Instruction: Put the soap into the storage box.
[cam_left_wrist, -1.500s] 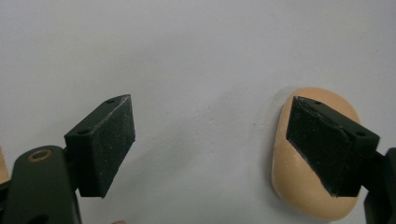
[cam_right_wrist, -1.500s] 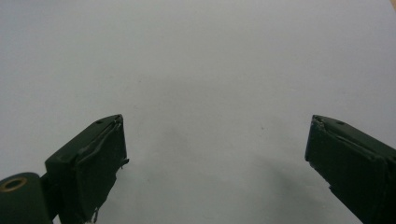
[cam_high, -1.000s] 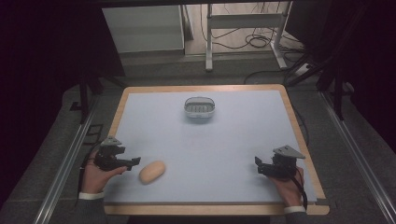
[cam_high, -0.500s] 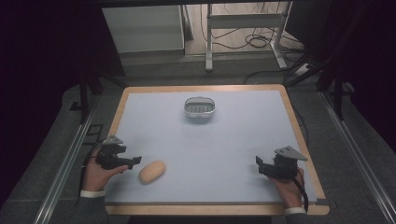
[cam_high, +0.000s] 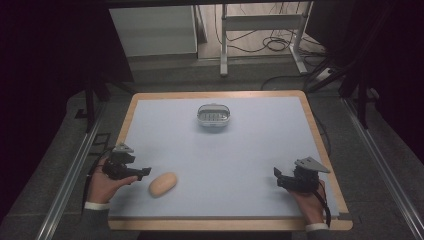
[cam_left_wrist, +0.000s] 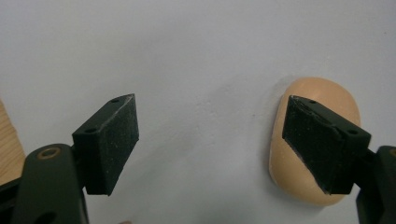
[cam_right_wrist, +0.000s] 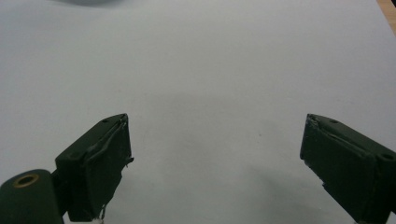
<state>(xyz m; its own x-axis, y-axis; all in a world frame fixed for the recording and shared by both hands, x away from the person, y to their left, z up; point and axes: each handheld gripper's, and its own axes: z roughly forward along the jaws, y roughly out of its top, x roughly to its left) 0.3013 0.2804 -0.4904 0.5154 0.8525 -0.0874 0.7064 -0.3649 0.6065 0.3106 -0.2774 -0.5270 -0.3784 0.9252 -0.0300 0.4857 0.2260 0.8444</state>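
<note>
On the near left part of the pale blue worktop (cam_high: 250, 160), a tan, rounded, potato-like object (cam_high: 163, 184) is seen lying flat on its side. Just to its left, the left gripper (cam_high: 145, 173) is held low over the surface by the person's left hand (cam_high: 102, 182), with its tips pointed at the object. From the left gripper view, the two black fingers (cam_left_wrist: 112, 140) are seen standing apart; they have just been closing a little, and nothing is clamped between them. The object (cam_left_wrist: 313, 140) is partly covered in that view by the far finger, beside the gap rather than inside it; whether the finger touches it cannot be told.

At the near right of the worktop, the right gripper (cam_high: 276, 174) is held by the right hand (cam_high: 310, 200), well apart from the object. Its fingers (cam_right_wrist: 100, 163) are shown wide apart in the right gripper view, with bare worktop (cam_right_wrist: 210, 93) between them.

Toward the far middle of the worktop, a small grey oval container (cam_high: 213, 116) is set, well away from both grippers.
</note>
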